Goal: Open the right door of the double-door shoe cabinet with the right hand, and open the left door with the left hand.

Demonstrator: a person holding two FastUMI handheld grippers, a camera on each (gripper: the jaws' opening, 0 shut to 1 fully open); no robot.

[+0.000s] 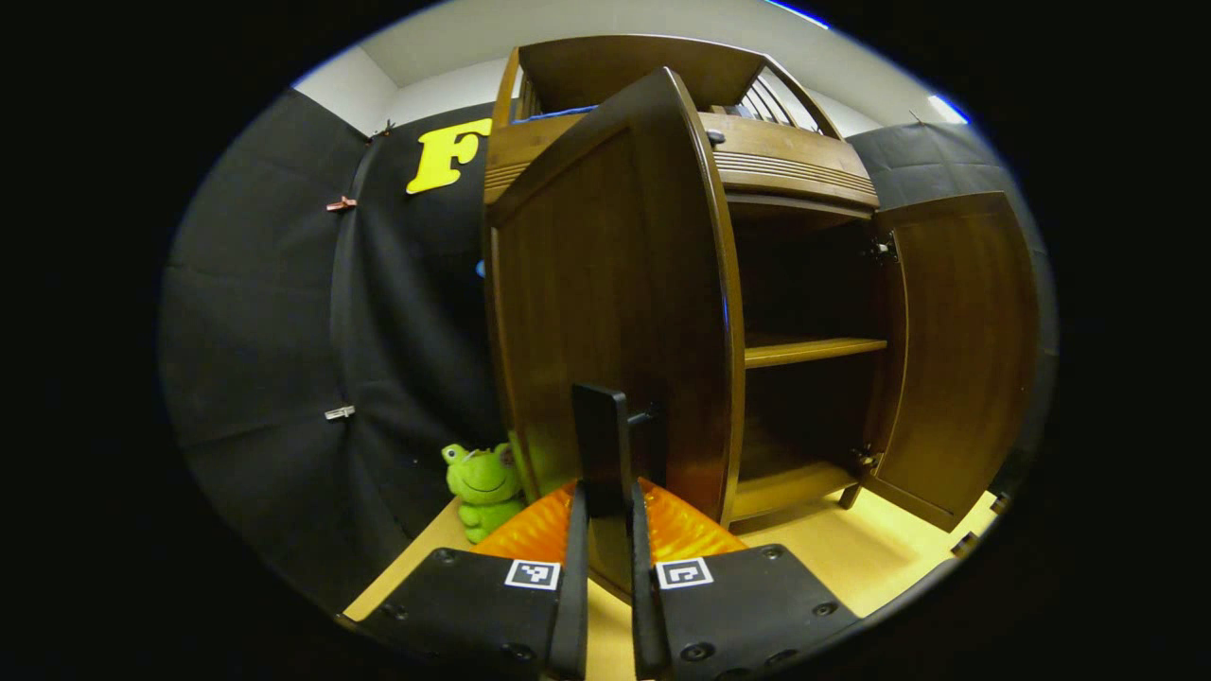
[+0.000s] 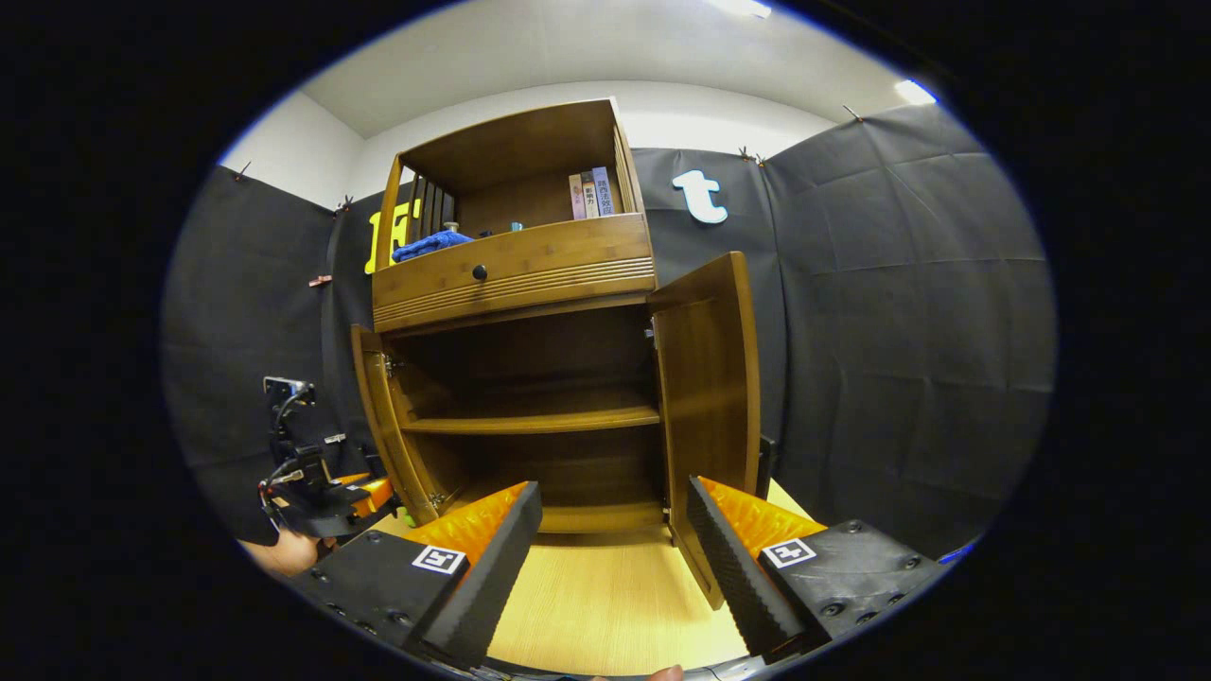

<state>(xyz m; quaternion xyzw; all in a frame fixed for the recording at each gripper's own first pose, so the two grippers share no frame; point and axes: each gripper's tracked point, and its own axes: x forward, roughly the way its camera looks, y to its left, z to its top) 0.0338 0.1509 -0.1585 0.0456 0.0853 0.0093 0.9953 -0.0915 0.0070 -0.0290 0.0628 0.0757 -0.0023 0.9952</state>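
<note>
The left gripper (image 1: 605, 558) is clamping its jaws on the left door's handle (image 1: 601, 449), the door (image 1: 605, 303) swinging toward it; the right gripper (image 2: 615, 558), jaws apart, is hanging near the open right door (image 2: 710, 378).

The shoe cabinet (image 2: 516, 274) is warm brown wood with a fine grain, its drawer front ribbed along the lower edge and carrying a black knob (image 2: 480, 272). At lower left in the left gripper view sits a bright green frog plush (image 1: 484, 484). The floor (image 2: 605, 605) is pale yellow wood. A blue cloth (image 2: 430, 245) lies on the top shelf.
</note>
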